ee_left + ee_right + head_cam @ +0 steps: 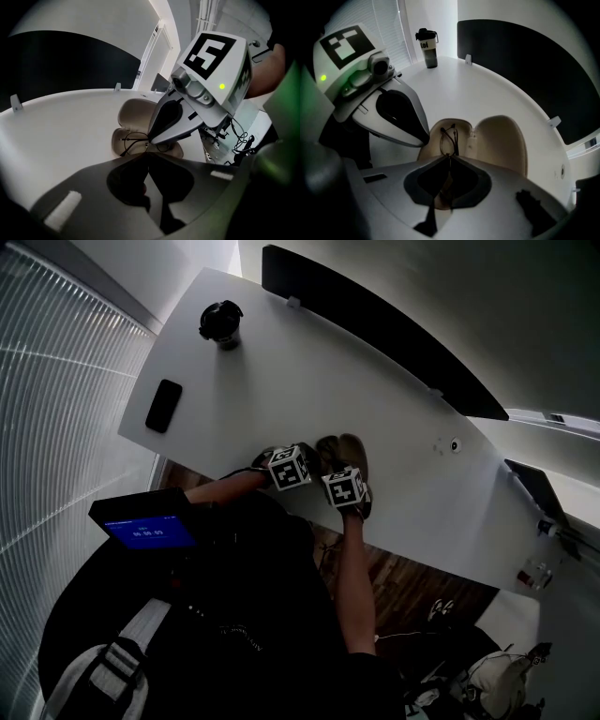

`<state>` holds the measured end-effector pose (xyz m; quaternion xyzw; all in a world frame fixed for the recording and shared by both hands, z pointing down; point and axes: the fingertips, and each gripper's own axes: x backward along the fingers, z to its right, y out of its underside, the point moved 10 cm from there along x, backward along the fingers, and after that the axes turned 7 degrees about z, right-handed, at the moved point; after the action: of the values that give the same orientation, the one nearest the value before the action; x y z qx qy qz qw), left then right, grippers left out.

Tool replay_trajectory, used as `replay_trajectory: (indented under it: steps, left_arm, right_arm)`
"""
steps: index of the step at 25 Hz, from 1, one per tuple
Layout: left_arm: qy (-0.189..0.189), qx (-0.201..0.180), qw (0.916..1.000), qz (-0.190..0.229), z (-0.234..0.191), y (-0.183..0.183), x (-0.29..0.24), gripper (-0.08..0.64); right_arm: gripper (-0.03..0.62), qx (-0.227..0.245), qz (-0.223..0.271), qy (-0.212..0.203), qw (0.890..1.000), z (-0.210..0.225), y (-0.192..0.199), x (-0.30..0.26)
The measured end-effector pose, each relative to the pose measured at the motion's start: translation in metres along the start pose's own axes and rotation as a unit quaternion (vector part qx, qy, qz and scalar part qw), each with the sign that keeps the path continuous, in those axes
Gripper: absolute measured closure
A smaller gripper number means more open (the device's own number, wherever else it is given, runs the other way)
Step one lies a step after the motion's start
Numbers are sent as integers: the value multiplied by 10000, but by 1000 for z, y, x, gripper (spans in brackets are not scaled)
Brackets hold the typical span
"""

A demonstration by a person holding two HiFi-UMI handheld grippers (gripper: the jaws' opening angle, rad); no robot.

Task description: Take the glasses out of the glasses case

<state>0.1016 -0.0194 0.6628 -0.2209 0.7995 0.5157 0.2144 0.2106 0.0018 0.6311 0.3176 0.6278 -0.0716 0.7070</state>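
An open beige glasses case lies near the white table's front edge, its lid folded out flat. Thin dark-framed glasses lie in its tray. My right gripper comes down over the tray with its jaws shut on the near end of the frame. My left gripper is shut at the case's rim; its tip meets the tray's left edge in the right gripper view. In the head view both marker cubes crowd over the case, and the glasses are hidden there.
A black shaker bottle and a dark phone sit at the table's far left. A dark partition panel runs along the back edge. A small screen is lit blue at my chest, just off the table's front edge.
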Motion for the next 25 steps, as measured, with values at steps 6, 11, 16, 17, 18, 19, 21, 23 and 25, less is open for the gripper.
replay_trajectory:
  steps: [6,11,16,17,18,19,21,23,25]
  left_arm:
    - [-41,22,10000,-7,4,-5,1,549]
    - [-43,60,10000,-7,6,-6,-1,549]
    - [-74,78,9999,-73,10,-14,-6,549]
    - [-78,74,9999,-92,10,-14,-6,549]
    - [-81,67,9999,-105,11,-13,-6,549]
    - [-85,60,9999,-112,11,-12,-7,549]
    - [-95,49,9999,-122,12,-13,-10,549]
    - [-103,36,9998,-137,12,-13,-11,549]
    - [-94,26,9998,-148,11,-11,-9,549]
  right_arm:
    - [574,19,270,140,9995,-2,3,22]
    - [574,-173,628,287,9975,1,5,47]
    - [574,-179,969,394,9944,15,11,82]
    - [574,-221,1027,400,9937,16,14,88]
    - [574,-320,1099,409,9926,17,17,95]
    - [574,-455,1202,430,9908,20,21,103]
    - [574,-791,1614,532,9823,28,31,119]
    - [574,-1150,2178,704,9666,35,41,133]
    - [574,-1238,2068,938,9660,37,49,153]
